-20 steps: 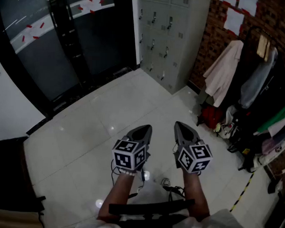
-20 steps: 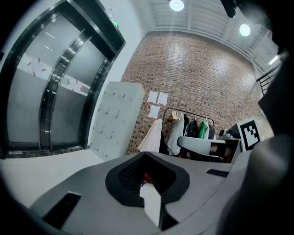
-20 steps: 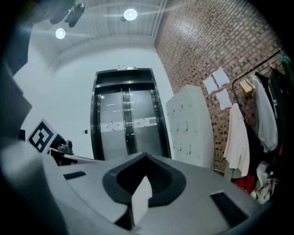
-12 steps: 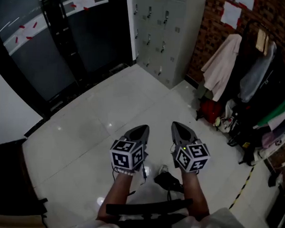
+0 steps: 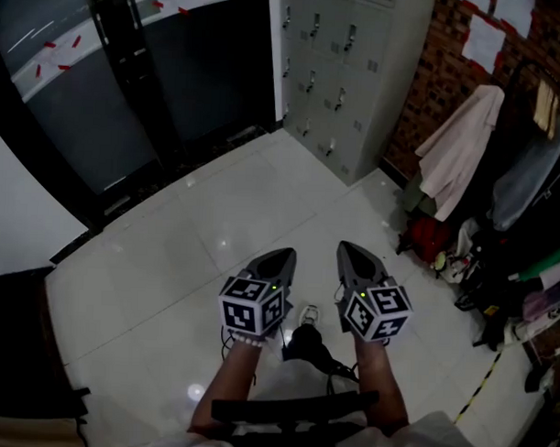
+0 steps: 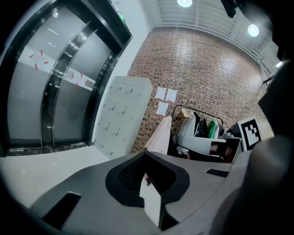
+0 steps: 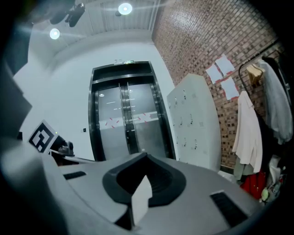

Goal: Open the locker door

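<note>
A grey metal locker bank (image 5: 350, 65) with several small doors stands against the far wall, well ahead of both grippers. It also shows in the left gripper view (image 6: 121, 114) and the right gripper view (image 7: 193, 124). All its doors look closed. My left gripper (image 5: 283, 257) and right gripper (image 5: 350, 251) are held side by side over the white tiled floor, both shut and empty. Their jaws meet at a point in the left gripper view (image 6: 146, 153) and the right gripper view (image 7: 146, 156).
Dark glass lift doors (image 5: 129, 84) stand left of the lockers. A brick wall (image 5: 450, 77) with a rack of hanging coats (image 5: 502, 171) and a red bag (image 5: 428, 237) runs along the right. Yellow-black tape (image 5: 481, 381) marks the floor. A shoe (image 5: 306, 317) shows between my arms.
The person has stepped forward, one foot now showing between the arms. The lockers have shifted slightly right in the head view. Both grippers stay shut, side by side.
</note>
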Demonstrator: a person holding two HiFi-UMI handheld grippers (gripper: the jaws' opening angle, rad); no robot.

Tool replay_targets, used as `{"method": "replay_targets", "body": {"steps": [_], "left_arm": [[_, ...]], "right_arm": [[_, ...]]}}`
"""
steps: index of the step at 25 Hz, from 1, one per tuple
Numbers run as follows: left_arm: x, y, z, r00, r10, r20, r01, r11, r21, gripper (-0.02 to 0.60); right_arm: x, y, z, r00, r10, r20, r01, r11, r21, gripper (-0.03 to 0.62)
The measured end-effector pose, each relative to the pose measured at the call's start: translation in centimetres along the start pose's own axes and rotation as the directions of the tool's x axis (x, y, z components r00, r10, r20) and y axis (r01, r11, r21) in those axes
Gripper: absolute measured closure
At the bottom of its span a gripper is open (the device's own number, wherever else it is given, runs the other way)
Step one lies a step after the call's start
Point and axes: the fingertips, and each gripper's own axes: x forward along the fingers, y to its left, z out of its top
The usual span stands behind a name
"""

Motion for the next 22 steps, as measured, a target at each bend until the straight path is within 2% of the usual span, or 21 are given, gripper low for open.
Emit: {"method": "replay_targets", "body": {"steps": [6,13,17,22], "left_arm": [[7.6,4.3,4.0,1.0,0.015,-0.004,-0.015,1.0,0.006,0.588],[17.6,7.6,9.4,1.0,0.018,0.008,-0.018,1.0,0.009,0.588],[21.6,8.8,11.1,1.0,0.017,0.011,-0.017,1.0,-0.001,0.588],[25.1,10.6,11.6,1.0,0.018,-0.025,-0.018,1.0,-0.015,0.588]], "right_arm": [[8.8,-4.5,2.3,1.0,0.029,0.004,-0.029,1.0,0.005,0.585],[17.7,-12.1,5.8,0.999,0.033,0.001,-0.033,0.999,0.004,0.585],[21.3,-15.0,6.5,0.999,0.052,-0.01,-0.052,0.998,0.018,0.585],[24.6,-16.8,5.6,0.997,0.062,-0.044,-0.06,0.997,0.054,0.585]]}}
